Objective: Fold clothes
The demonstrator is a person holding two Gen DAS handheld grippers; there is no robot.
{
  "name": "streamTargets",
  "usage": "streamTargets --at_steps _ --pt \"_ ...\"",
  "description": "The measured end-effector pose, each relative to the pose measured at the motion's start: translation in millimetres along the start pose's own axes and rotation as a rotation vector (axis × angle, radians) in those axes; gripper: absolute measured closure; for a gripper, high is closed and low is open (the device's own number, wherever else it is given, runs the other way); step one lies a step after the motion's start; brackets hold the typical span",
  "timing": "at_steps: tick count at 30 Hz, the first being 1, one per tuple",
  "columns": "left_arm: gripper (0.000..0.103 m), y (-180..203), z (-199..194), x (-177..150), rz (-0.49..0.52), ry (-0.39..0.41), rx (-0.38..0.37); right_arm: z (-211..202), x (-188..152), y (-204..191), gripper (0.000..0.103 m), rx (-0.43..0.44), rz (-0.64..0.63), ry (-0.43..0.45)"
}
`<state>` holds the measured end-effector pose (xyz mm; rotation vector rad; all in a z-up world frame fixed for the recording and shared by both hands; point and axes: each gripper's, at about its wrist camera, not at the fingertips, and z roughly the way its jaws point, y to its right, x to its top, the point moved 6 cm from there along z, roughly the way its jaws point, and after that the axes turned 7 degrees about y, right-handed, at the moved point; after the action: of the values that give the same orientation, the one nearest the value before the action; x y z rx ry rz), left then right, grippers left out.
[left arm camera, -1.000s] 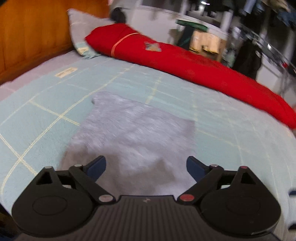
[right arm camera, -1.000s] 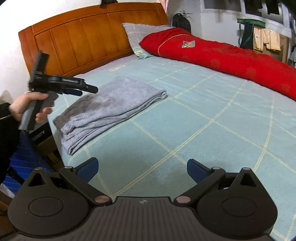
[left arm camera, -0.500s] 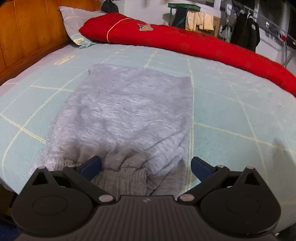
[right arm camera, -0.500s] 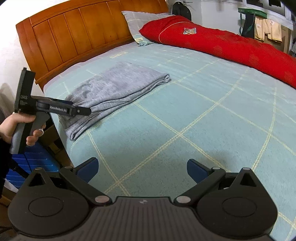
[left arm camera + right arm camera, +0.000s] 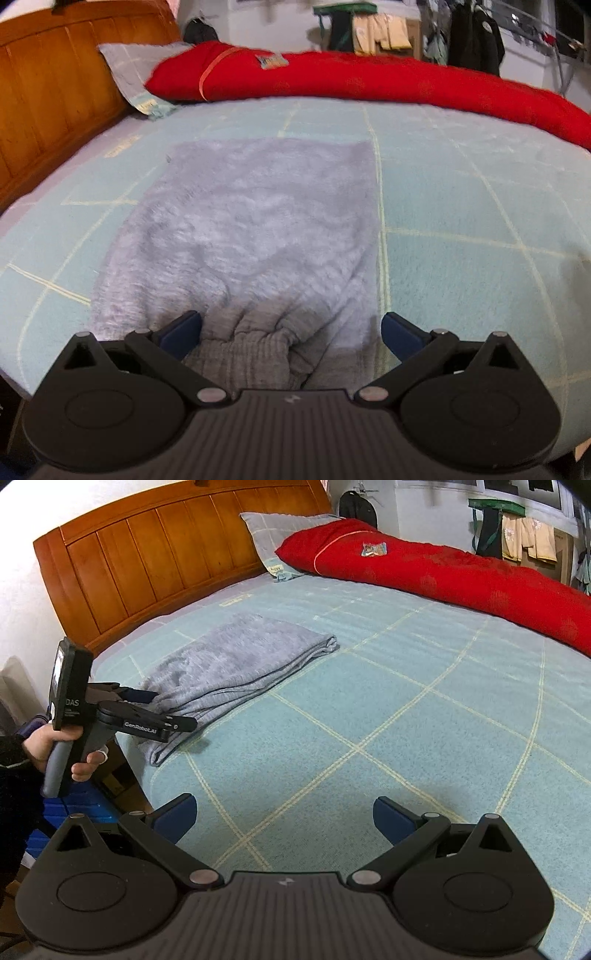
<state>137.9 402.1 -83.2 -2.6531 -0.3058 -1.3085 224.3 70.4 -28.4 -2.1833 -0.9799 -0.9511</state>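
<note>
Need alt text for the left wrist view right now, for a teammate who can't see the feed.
The open left gripper straddles the bunched ribbed end of a folded grey garment lying on a light blue checked bedspread. Behind it lie a red duvet, a grey pillow and a wooden headboard.

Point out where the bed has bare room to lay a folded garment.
Bare bedspread runs between the grey garment and the red duvet. Crowded: the near-left edge, where the open left gripper meets the garment, and the pillow corner.

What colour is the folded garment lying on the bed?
Light grey garment, with a darker grey ribbed cuff; clearest in the left wrist view.
</note>
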Motion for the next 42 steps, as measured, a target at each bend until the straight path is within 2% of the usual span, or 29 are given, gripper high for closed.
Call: streamTargets --at_steps 7,11,15,18,20,22,26,31,42 --pt "0.001 10 -68 19 -0.060 0.134 0.075 -15 5 -2 0.000 -0.005 0.003 0.044" --pt "0.001 20 -110 19 -0.128 0.174 0.065 -21 7 -6 0.000 -0.022 0.042 0.085" --pt "0.001 32 -141 14 -0.191 0.161 0.089 -22 5 -13 0.000 0.001 0.140 0.101" --pt "0.001 39 -159 7 -0.219 0.120 0.125 -31 6 -23 0.000 0.062 0.228 0.146" --pt "0.001 42 -169 4 -0.223 0.111 0.153 -37 6 -33 0.000 0.108 0.232 0.167" --pt "0.001 44 -179 -1 -0.231 0.105 0.179 -42 6 -43 0.000 0.135 0.208 0.181" --pt "0.001 45 -193 -11 -0.264 0.079 0.196 -46 -1 -66 0.000 0.075 0.059 0.160" --pt "0.001 47 -200 -22 -0.292 0.055 0.205 -47 -9 -85 0.000 0.017 -0.052 0.134" --pt "0.001 65 -213 -29 -0.272 0.034 0.193 -48 -19 -99 0.000 -0.003 -0.089 0.088"
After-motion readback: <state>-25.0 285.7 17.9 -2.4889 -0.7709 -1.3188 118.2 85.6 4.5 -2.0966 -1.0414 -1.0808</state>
